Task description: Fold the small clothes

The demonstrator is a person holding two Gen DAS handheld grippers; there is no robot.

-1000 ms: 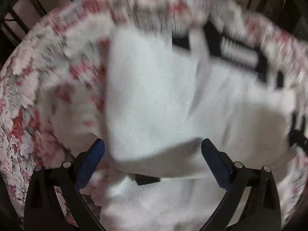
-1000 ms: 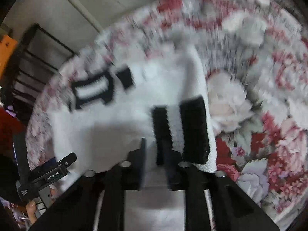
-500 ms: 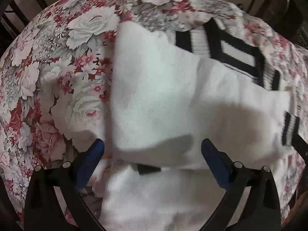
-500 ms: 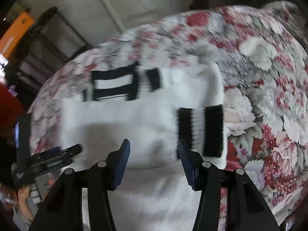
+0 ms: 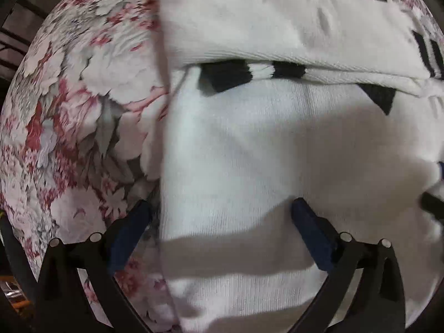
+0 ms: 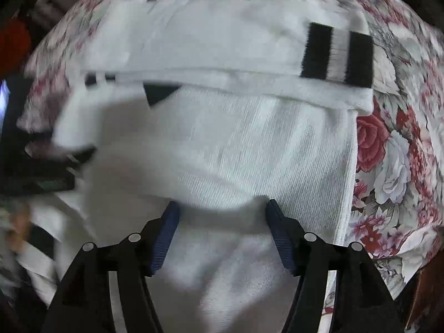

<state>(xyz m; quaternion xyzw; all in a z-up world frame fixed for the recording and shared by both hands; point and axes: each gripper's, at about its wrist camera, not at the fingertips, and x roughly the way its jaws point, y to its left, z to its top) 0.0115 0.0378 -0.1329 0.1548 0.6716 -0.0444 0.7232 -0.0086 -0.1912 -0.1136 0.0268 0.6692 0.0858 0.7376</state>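
Observation:
A white knit garment (image 5: pixel 263 144) with black and white striped trim (image 5: pixel 249 73) lies on a floral tablecloth (image 5: pixel 77 111). Its upper part is folded over the lower part, and a sleeve cuff with black stripes (image 6: pixel 337 54) lies at the fold's right end. My left gripper (image 5: pixel 222 211) is open, low over the garment's left edge. My right gripper (image 6: pixel 222 211) is open, low over the garment's lower right part (image 6: pixel 249 152). Neither holds anything.
The floral tablecloth (image 6: pixel 394 152) covers a round table. Dark chair frames (image 5: pixel 16 19) stand past the table's far left edge. The left gripper's body shows blurred at the left of the right wrist view (image 6: pixel 41 172).
Both grippers have dropped close to the garment, which now fills both views. The right gripper let go of the cuffed sleeve and opened; the sleeve lies folded across the garment.

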